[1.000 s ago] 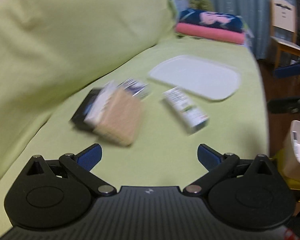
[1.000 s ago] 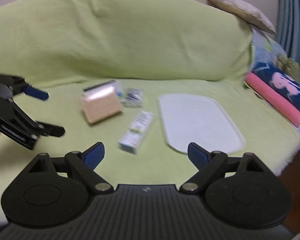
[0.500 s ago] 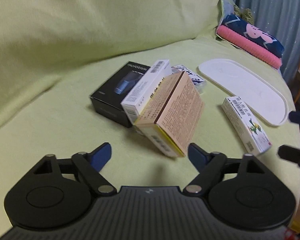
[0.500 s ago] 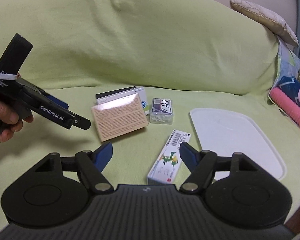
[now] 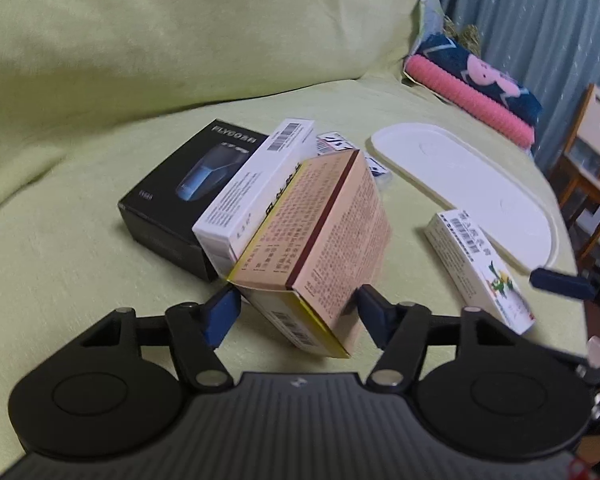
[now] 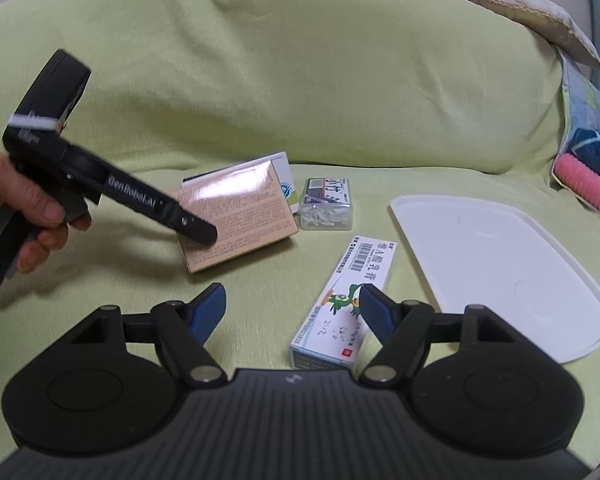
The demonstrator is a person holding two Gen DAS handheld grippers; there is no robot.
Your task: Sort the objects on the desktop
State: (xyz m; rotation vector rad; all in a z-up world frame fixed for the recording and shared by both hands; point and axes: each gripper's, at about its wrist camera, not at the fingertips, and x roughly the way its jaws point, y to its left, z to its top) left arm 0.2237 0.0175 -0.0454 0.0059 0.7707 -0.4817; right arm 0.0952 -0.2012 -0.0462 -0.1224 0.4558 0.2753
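The tan box (image 5: 324, 248) lay tilted on the near end of the box pile at the middle of the green sofa seat (image 5: 80, 280), leaning on the white carton (image 5: 252, 196) and the black box (image 5: 192, 200) to its left. The left gripper (image 5: 296, 312) had its jaws closing around the box's near corner; the blue pads stood at either side, and the frames did not show them pressing yet. A second earlier those jaws were spread wide and the pile sat well ahead, so the reach looked finished and the grasp was starting.

The duck carton (image 6: 344, 300) lay to the right, just beside the white tray (image 6: 500, 272). The right gripper (image 6: 292, 312) was part open, with its right finger over that carton and nothing held; earlier it was wider and farther back. Judging by this, sorting into the tray had not begun. The clear clip box (image 6: 328, 204) lay beyond, behind the pile.
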